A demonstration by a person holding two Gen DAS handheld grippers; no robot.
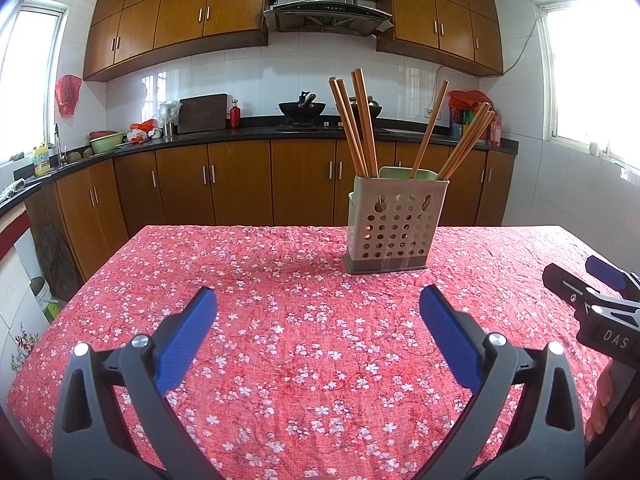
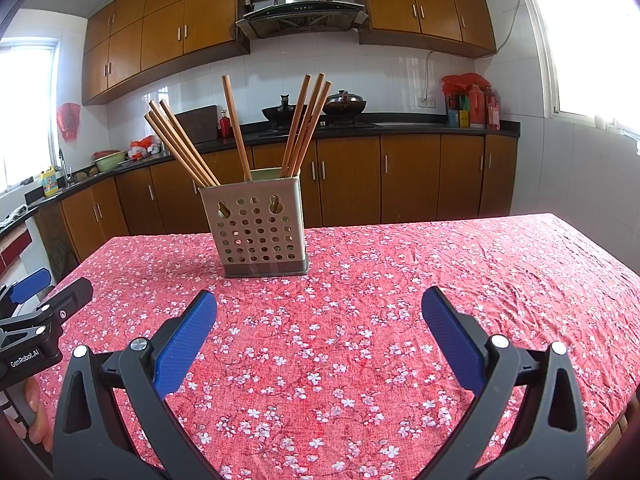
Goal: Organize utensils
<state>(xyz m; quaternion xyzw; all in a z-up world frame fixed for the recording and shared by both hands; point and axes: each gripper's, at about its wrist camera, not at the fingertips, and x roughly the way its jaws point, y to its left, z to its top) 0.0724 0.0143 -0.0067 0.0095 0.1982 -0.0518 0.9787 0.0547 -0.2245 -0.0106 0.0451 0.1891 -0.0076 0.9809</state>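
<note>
The left gripper [image 1: 318, 336] hangs over the near left part of the flowered red tablecloth [image 1: 280, 280] with its blue pads spread wide and nothing between them. Ahead of it and a little to its right, toward the far side of the table, stands the perforated utensil holder [image 1: 394, 222], a beige plastic caddy on a darker grey base. Wooden chopsticks [image 1: 362, 124] stand in it in loose bunches: several lean left, one stands alone near the middle, and another cluster fans out to the right. A green inner wall suggests more than one compartment, though which sticks sit in which cannot be told. No other utensils lie on the cloth in either view.

The chopsticks are probably light, stiff and smooth, so a pinch on the bare upper shaft, well above the rim, should hold best; a grip near the tip may let a stick swivel. The caddy looks light too and could tip or slide on the wrinkled cloth if a stick is dragged sideways rather than lifted straight up.

To the right, the right gripper [image 2: 319, 336] is likewise spread wide and empty, low over the cloth, with the holder ahead and to its left.
</note>
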